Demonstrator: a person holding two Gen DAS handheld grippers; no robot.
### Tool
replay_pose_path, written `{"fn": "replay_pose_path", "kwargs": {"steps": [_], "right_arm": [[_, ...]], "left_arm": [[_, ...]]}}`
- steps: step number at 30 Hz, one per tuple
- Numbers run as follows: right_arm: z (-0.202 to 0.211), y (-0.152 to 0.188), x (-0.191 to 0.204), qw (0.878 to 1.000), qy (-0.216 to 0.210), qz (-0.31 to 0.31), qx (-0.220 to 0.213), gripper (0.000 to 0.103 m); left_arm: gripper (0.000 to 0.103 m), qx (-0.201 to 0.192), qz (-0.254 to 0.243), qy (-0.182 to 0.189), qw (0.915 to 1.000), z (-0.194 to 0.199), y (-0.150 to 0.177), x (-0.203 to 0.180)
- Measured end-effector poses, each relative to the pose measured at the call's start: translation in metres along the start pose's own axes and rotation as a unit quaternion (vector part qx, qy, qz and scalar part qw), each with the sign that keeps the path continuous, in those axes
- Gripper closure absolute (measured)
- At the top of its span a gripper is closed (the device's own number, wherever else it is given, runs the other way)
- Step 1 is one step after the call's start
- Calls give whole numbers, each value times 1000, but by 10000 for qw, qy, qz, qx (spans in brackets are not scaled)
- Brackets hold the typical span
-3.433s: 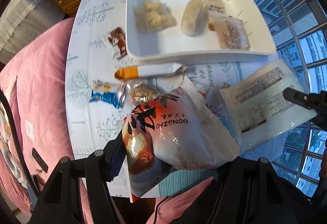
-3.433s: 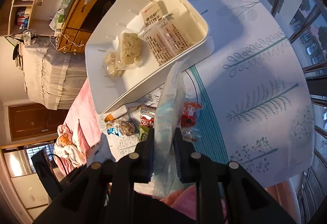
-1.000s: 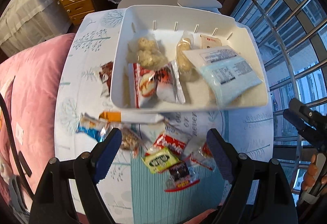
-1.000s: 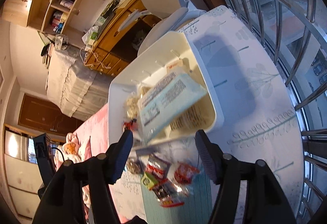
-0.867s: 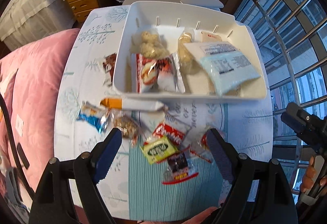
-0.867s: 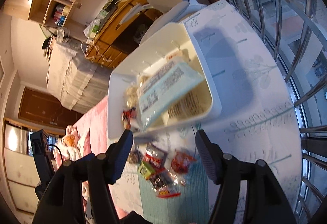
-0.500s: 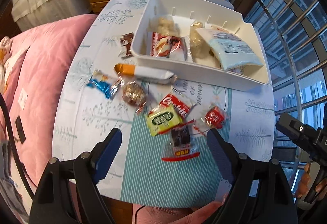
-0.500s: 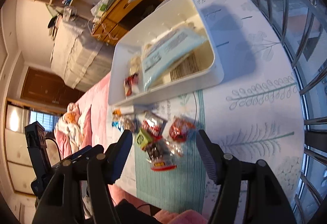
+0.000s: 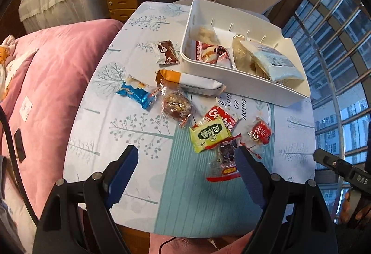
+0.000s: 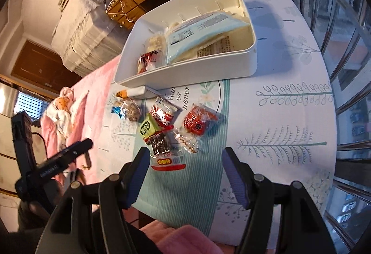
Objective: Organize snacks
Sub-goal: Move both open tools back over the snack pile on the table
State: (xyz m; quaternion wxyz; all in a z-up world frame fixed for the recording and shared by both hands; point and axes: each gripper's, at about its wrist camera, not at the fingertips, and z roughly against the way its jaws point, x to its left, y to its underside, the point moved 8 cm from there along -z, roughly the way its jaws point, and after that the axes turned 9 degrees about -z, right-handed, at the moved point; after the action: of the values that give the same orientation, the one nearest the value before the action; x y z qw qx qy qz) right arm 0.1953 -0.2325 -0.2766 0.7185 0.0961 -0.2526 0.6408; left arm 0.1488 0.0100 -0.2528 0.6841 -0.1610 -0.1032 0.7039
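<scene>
Snacks: small wrapped packets lie loose on the table (image 9: 129,142), ahead of both sets of jaws; others already sit in the white bin (image 9: 243,82) beyond them.
Left gripper (image 9: 186,171): jaws spread wide with nothing between them, hovering above the table's near edge; the green packet (image 9: 209,134) lies just ahead, toward the right-hand jaw.
Right gripper (image 10: 184,169): jaws spread and empty; the dark packet with a red strip (image 10: 163,152) lies just ahead of the left-hand jaw, the red round packet (image 10: 198,120) further ahead, between the two jaws' lines.
Bin contents: a pale blue bag (image 10: 204,26) leans across the far end, a red-and-white pouch (image 9: 209,54) sits at the other end.
Step in hand, as judged: choosing the next loose packet.
Doing it well: the packets overlap, so pick one on top or at the heap's edge, centre the jaws over it, and pinch the body, not the crinkled end seal.
</scene>
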Motion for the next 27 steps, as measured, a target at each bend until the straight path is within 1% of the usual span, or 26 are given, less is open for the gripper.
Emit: {"fn": "replay_pose_path", "kwargs": {"steps": [5, 11, 15, 21, 23, 25, 27], "right_arm": [[-15, 12, 19, 9994, 303, 23, -147, 38], [-31, 31, 49, 9974, 541, -226, -408, 38], [-41, 43, 65, 9946, 713, -424, -622, 38], [-55, 62, 86, 9884, 990, -717, -900, 38], [-59, 67, 92, 9859, 1093, -751, -1018, 38], [-60, 69, 96, 9840, 1193, -704, -1118, 38], [-62, 72, 99, 9813, 1312, -628, -1257, 38]], "left_arm": [[19, -53, -421, 236, 9988, 3, -5, 20], [19, 89, -860, 472, 9951, -5, -11, 50], [19, 123, -1206, 604, 9908, -11, -18, 69], [19, 189, -1729, 723, 9821, -23, -30, 94], [19, 185, -2008, 733, 9767, -29, -33, 100], [19, 158, -2274, 664, 9714, -33, -35, 103], [19, 187, -2436, 680, 9673, -38, -36, 107]]}}
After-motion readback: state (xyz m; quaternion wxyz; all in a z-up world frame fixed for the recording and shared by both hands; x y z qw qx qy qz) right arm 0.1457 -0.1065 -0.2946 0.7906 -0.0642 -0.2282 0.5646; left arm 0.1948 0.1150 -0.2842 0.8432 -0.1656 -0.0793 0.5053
